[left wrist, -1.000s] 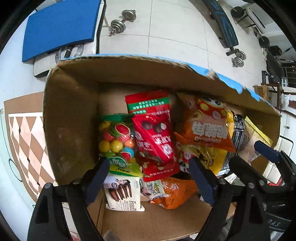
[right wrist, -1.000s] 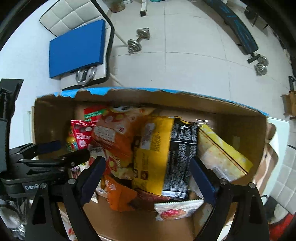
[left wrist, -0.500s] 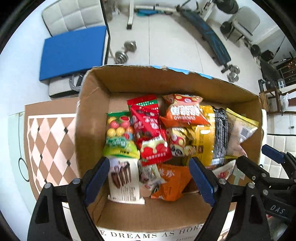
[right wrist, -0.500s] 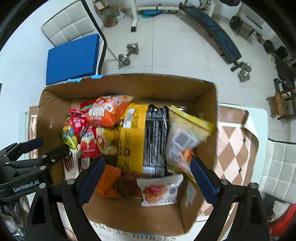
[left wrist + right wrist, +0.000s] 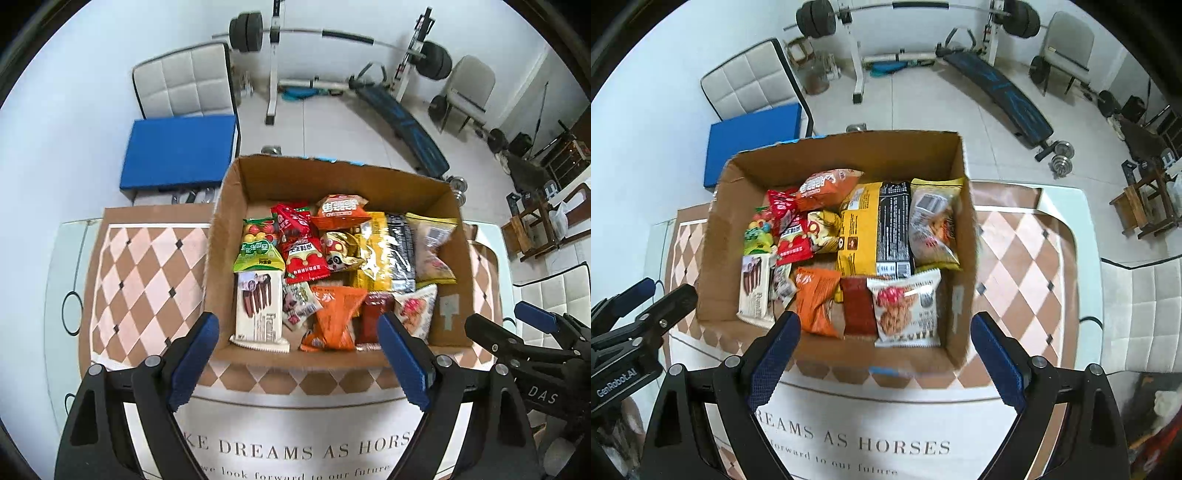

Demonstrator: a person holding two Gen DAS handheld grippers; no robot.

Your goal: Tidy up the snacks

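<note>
Evidently both grippers are empty and spread wide. The left gripper [image 5: 297, 363] hangs at the bottom of its own view, jaws parted over the near wall of the cardboard box [image 5: 424, 184], touching nothing; the right gripper [image 5: 886, 356] sits the same way at the bottom of its view, also released and clear of the box.

Just beyond the fingers, the snacks fill the box floor in rough rows. Along the near wall lie a white chocolate-biscuit pack [image 5: 258, 310], an orange pouch [image 5: 330, 314], a dark red packet [image 5: 857, 306] and a cookie packet [image 5: 908, 306]. Behind them, toward the middle of the frame, stand a green candy bag [image 5: 258, 245], red bags [image 5: 301, 251] and a tall yellow-and-black bag [image 5: 877, 229], leaning on one another, probably so that labels face up and the space is used.

The box rests on a chequered mat [image 5: 140, 269] spread over the tabletop [image 5: 1071, 206]. With every packet inside and nothing held, the sorting looks finished or nearly so.
</note>
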